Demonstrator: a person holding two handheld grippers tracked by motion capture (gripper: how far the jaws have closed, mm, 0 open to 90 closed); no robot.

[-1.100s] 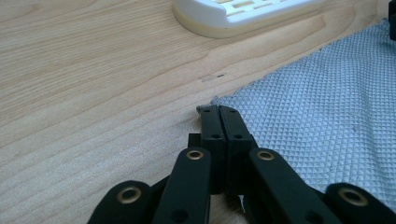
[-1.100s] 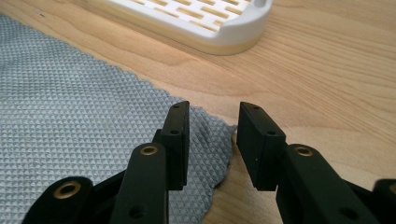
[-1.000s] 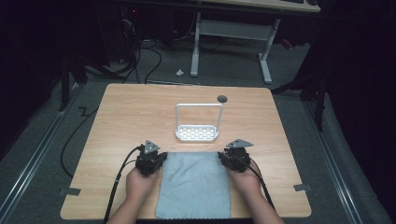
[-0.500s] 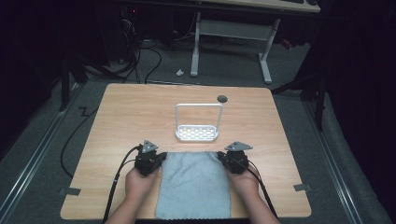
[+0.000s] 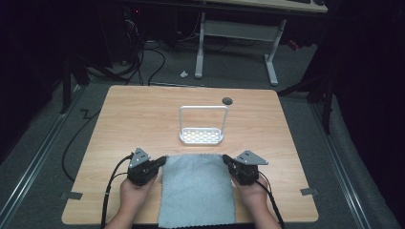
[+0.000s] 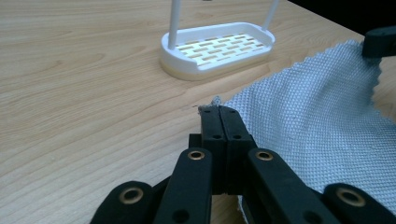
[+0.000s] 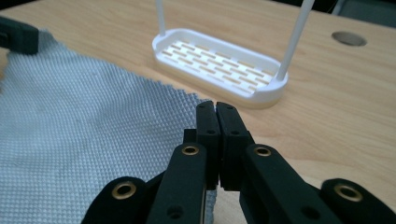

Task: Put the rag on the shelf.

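Observation:
A grey-blue woven cloth lies flat on the near middle of the wooden table. My left gripper is at the cloth's far left corner. In the left gripper view its jaws are pressed together with a tuft of the cloth pinched at the tips. My right gripper is at the far right corner. Its jaws are shut, with the edge of the cloth running in under them. That corner looks slightly raised where the right gripper holds it.
A white slotted rack with a tall hoop handle stands just beyond the cloth, close ahead of both grippers. A round cable hole sits near the table's far edge. Bare wood lies to the left and right.
Both hands have drawn slightly back toward the near edge, with the cloth's far corners following. The jaws stay shut and the rack has not moved.

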